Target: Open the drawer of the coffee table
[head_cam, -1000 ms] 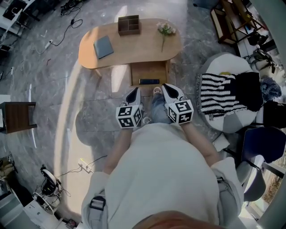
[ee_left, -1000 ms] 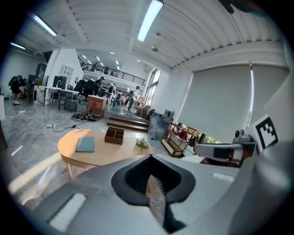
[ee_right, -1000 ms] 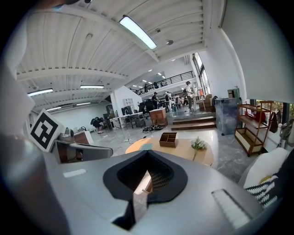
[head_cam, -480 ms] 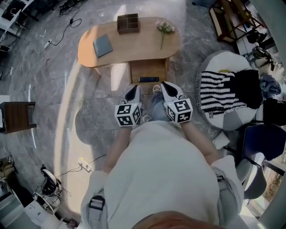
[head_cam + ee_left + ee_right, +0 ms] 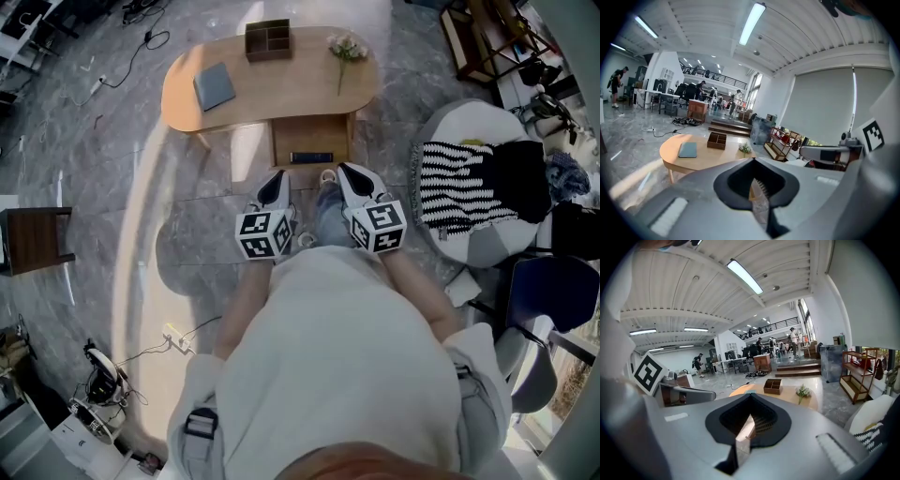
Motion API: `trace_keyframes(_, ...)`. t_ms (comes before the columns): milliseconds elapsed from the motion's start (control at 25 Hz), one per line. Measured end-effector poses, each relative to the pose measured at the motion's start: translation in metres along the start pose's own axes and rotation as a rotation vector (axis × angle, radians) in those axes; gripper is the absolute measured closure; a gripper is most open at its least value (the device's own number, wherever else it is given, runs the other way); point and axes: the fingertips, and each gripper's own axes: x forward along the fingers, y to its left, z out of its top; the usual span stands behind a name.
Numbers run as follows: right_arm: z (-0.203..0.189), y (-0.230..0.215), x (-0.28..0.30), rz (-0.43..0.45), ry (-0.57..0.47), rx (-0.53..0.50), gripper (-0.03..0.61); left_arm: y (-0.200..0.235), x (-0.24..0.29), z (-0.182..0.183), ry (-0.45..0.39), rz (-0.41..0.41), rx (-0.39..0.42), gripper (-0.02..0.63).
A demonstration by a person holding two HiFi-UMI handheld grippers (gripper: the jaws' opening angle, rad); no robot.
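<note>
worktop (image 5: pixel 281 94): coffee table, ahead of me | drawer (image 5: pixel 309 134): already standing out from worktop's near edge | left tongs (image 5: pixel 275 180), right tongs (image 5: pixel 349 176): both closed tight, empty, just short of worktop | risk: I reckon any further pull drags it off its runners, tipping out the dark slim item (image 5: pixel 311 157)

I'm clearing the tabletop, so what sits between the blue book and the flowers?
A wooden divided box, set slightly farther back; the head view shows it.

pale cream top (image 5: pixel 337 356), seemingly blue jeans (image 5: pixel 330 220), black-and-white marker cubes (image 5: pixel 263 234).
</note>
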Motion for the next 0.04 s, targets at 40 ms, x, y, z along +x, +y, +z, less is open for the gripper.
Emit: trace_keyframes(40,-0.0004,-0.0002,-0.0005,-0.001,-0.001,0.001,0.580,0.0001,-0.0004,-0.0005,0.000,-0.001,0.002,0.614)
